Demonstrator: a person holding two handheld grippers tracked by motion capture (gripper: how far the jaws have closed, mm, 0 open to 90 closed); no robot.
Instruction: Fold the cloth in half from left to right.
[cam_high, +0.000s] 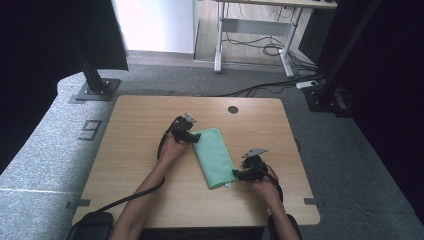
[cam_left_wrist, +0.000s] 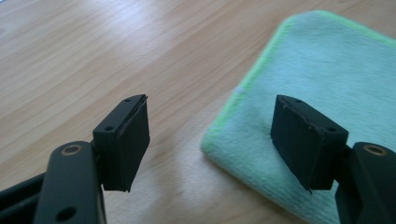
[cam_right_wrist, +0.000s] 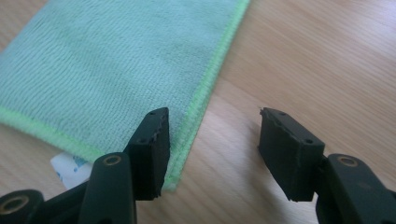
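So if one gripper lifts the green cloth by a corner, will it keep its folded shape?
Probably not. The green microfiber cloth looks soft and thin, so it would likely droop and unfold. It seems light. Its fuzzy pile should grip rather than slip on the wooden table.

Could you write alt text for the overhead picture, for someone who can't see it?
A person's two hands, each holding a black gripper, sit at opposite corners of a folded green cloth lying on a wooden table. The left gripper is at the far corner, the right gripper at the near one, both open.

Overhead view, two close views, shared cloth (cam_high: 214, 156)
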